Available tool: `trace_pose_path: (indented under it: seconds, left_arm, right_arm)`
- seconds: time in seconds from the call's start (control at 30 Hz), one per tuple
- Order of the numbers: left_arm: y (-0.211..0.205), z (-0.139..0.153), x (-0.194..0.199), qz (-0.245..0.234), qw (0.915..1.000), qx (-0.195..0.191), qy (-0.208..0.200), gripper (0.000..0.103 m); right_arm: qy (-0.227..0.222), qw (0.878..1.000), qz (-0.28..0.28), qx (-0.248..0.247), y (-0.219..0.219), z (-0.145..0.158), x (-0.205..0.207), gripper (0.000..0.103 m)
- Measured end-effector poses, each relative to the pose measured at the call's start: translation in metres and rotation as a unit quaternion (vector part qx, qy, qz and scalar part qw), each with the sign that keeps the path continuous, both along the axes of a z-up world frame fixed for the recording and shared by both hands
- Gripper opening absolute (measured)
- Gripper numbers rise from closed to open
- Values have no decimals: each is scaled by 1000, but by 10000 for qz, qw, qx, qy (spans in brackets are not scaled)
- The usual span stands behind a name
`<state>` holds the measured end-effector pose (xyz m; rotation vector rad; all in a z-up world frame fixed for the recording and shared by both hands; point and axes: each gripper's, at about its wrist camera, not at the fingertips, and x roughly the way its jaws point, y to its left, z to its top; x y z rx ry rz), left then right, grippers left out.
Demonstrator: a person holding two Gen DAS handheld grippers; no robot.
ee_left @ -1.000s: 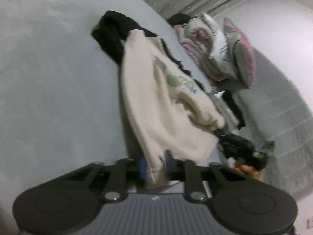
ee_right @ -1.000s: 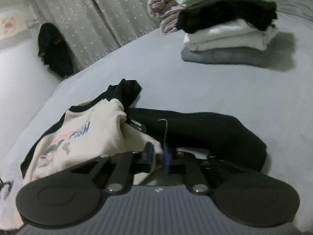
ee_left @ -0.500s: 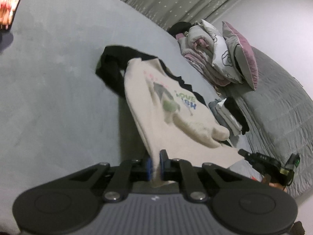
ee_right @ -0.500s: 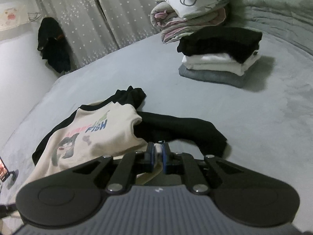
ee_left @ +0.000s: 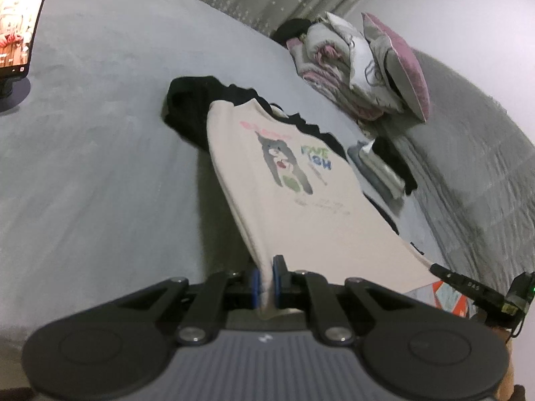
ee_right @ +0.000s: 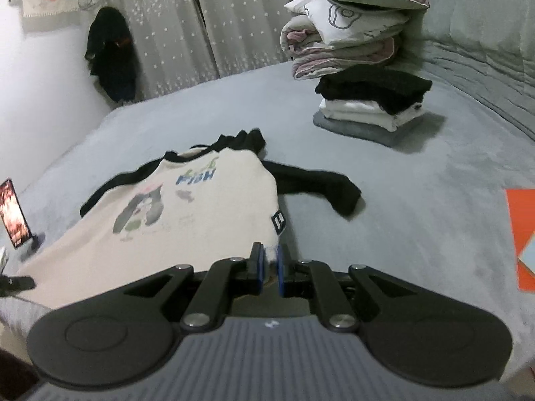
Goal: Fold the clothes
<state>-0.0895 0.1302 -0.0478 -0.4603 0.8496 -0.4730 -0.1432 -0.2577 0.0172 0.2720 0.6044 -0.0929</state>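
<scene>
Left gripper [ee_left: 264,279] is clamped on one hem corner of the cream shirt [ee_left: 294,197] — the right gripper [ee_right: 270,267] pinches the other corner. The shirt stretches print-up between them over the grey bed [ee_right: 418,200], black sleeves trailing — folded stack [ee_right: 371,110] lies beyond, far right.

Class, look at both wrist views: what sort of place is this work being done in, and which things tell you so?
Most likely a bedroom: the shirt lies on a grey bed, with stacked pillows and bedding at its far end, curtains behind, and a pile of folded clothes.
</scene>
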Motion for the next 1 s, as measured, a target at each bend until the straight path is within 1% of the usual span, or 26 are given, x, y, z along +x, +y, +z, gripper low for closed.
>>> trace_pose_path:
  seconds: [0.1, 0.2, 0.4, 0.47, 0.53, 0.57, 0.63, 0.7, 0.77, 0.8, 0.83, 0.87, 0.9, 0.93, 0.97, 1.0]
  left_arm:
    - [1, -3, -3, -92, 9999, 106, 26, 8]
    - [1, -13, -5, -158, 9996, 198, 113, 8]
    - [-1, -45, -5, -239, 9980, 493, 303, 8]
    - [1, -53, -6, -222, 9985, 445, 249, 8]
    - [3, -56, -7, -214, 9989, 364, 196, 8]
    - [3, -55, -8, -228, 9989, 381, 152, 8]
    - [2, -54, -10, -262, 9987, 439, 57, 8]
    - [0, -53, -11, -298, 9983, 492, -15, 11]
    - [-1, -50, -11, -426, 9975, 560, -52, 11]
    - [-1, -48, -10, -513, 9969, 595, -61, 13]
    - [-1, -46, -8, -589, 9964, 613, -24, 15]
    - [0, -44, -6, -641, 9961, 600, 32, 20]
    - [2, -41, -4, -689, 9959, 582, 91, 30]
    - [5, -38, -2, -707, 9959, 549, 121, 36]
    - [7, -35, 0, -702, 9959, 552, 108, 47]
    - [8, -32, 2, -694, 9960, 562, 88, 52]
  right_arm:
    - [95, 9999, -34, 104, 0, -5, -8, 9]
    - [171, 9997, -34, 172, 1, -13, -14, 9]
    - [533, 9984, -94, -146, 10, -43, -9, 9]
    - [689, 9974, -128, -141, 9, -55, -5, 9]
    - [823, 9964, -159, -145, 9, -66, -1, 9]
    - [849, 9961, -165, -162, 10, -69, 0, 9]
    - [877, 9957, -168, -246, 14, -69, 1, 9]
    - [918, 9951, -201, -294, 15, -71, 3, 10]
    - [924, 9949, -255, -302, 15, -71, 3, 11]
    - [925, 9949, -269, -299, 15, -71, 3, 13]
    - [934, 9949, -258, -292, 15, -70, 4, 21]
    - [950, 9946, -270, -322, 16, -68, 4, 32]
    - [968, 9944, -272, -319, 15, -66, 5, 41]
    - [986, 9943, -273, -316, 15, -65, 5, 57]
    - [975, 9946, -259, -248, 14, -63, 6, 60]
    - [983, 9946, -260, -189, 14, -61, 7, 60]
